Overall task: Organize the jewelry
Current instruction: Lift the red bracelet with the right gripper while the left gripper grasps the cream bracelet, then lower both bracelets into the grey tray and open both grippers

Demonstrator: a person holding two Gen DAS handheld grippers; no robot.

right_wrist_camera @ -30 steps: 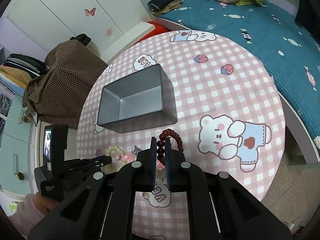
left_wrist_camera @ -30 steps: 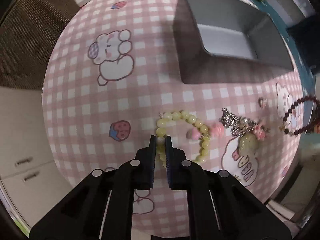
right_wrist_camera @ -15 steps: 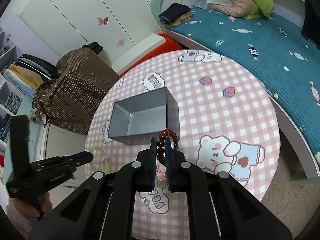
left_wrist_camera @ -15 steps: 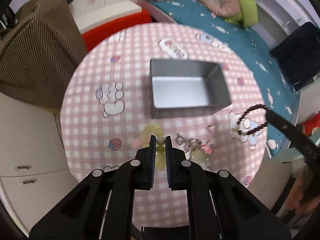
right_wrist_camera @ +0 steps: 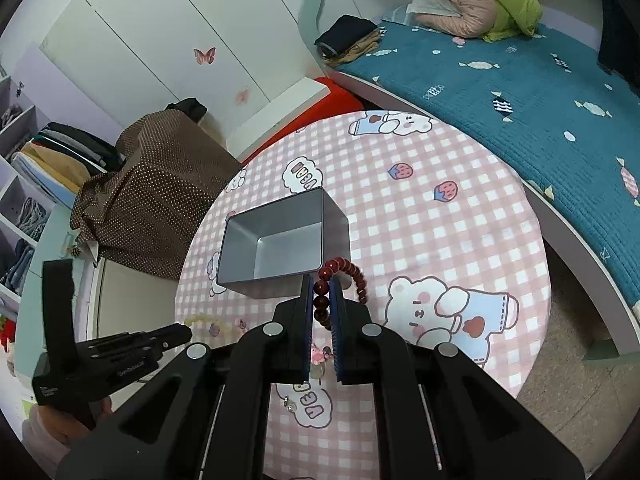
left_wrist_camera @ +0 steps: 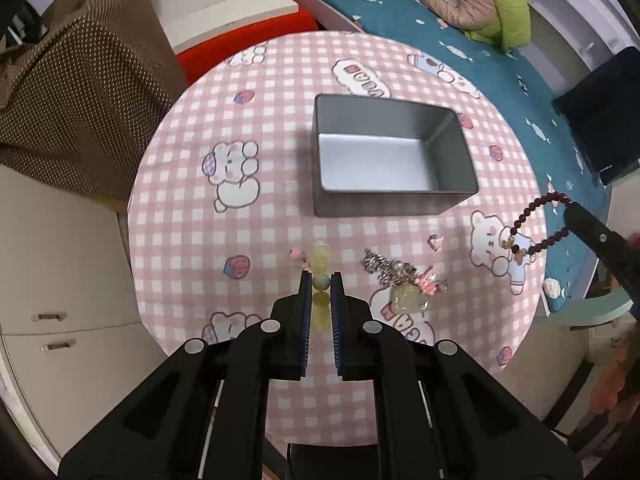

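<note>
My left gripper (left_wrist_camera: 320,280) has its jaws pinched on the yellow bead bracelet (left_wrist_camera: 320,266), one pale bead caught between the pads and the rest of the strand hanging blurred above the cloth, a small pink charm on it off to one side. My right gripper (right_wrist_camera: 321,286) is clamped just as tight on the dark red bead bracelet (right_wrist_camera: 340,280), whose beads run up between the pads and arch over the right fingertip; from my left camera that same loop (left_wrist_camera: 536,228) dangles clear of the table edge, out toward the bed. Below and just right of my left jaws, the silver charm bracelet (left_wrist_camera: 390,270) lies in a heap on the pink checked tablecloth (left_wrist_camera: 280,120), touching a pale green pendant (left_wrist_camera: 408,298) and some small pink charms (left_wrist_camera: 430,282). A lone small trinket (left_wrist_camera: 435,241) sits apart from that heap, nearer the box. Farther out, near the middle of the round table, stands the grey metal box (left_wrist_camera: 394,200), open-topped and bare inside. Beyond the table are a teal bedspread (right_wrist_camera: 520,80), a brown dotted cover (left_wrist_camera: 80,100) and white wardrobe doors (right_wrist_camera: 160,40)
</note>
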